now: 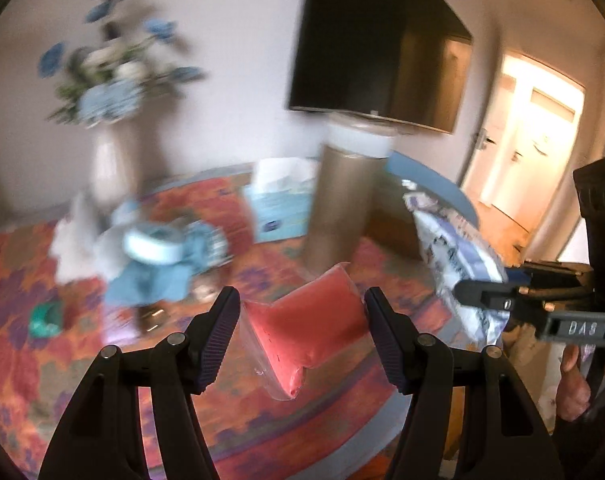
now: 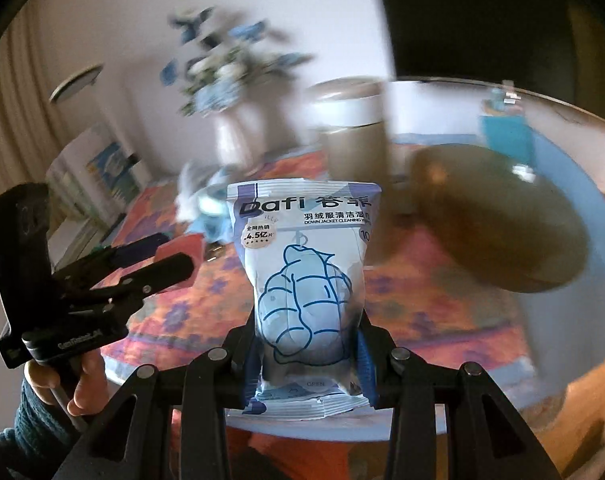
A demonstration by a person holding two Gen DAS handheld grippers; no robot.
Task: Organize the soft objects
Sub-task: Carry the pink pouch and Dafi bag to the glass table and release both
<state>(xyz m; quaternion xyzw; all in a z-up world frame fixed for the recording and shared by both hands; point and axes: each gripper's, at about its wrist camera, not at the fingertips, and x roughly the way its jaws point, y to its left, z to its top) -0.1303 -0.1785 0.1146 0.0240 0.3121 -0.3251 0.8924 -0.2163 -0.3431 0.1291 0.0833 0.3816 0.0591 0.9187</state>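
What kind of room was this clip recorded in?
Most likely a living room in a home. A dark flat screen hangs on the wall, a vase of blue and white flowers stands on a table covered with a bright patterned cloth, and an interior door shows at the right.

A vase of blue flowers (image 1: 114,168) and a tall gold canister (image 1: 342,196) are seen near the table's (image 1: 14,360) far edge, beneath a wall-mounted television (image 1: 378,40).
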